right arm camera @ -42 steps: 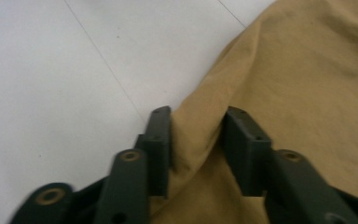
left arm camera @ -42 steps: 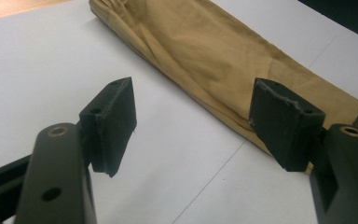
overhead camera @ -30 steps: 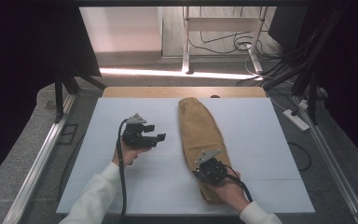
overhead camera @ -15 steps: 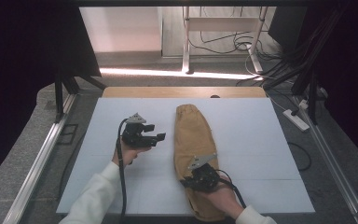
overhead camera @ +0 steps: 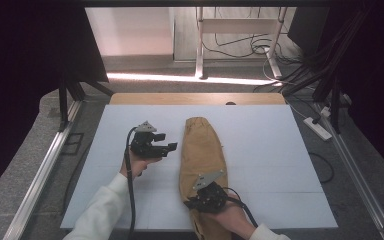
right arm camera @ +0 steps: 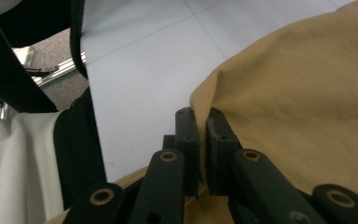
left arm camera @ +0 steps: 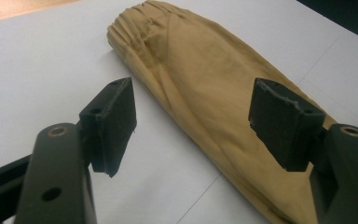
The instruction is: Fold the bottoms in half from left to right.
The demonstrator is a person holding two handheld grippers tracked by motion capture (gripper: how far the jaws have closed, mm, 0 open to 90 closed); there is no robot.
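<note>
A folded tan garment (overhead camera: 202, 155) lies lengthwise on the white table sheet (overhead camera: 270, 145), its gathered waistband end (left arm camera: 140, 14) pointing away from me. My right gripper (overhead camera: 192, 202) sits at the garment's near end, shut on a fold of the tan cloth (right arm camera: 279, 107) that is pinched between its pads. My left gripper (overhead camera: 172, 146) hovers just left of the garment, jaws open and empty; in the left gripper view the cloth (left arm camera: 205, 98) lies beyond and between the two pads (left arm camera: 114, 121).
A wooden strip (overhead camera: 195, 98) borders the sheet's far edge. Metal rails (overhead camera: 45, 170) run along both sides of the table. Beyond it stand a table frame and cables (overhead camera: 260, 47); a power strip (overhead camera: 320, 128) lies on the floor at right.
The right gripper has dragged the garment's near end leftward, and the whole garment has shifted left toward the left gripper. The left gripper has stayed in place.
</note>
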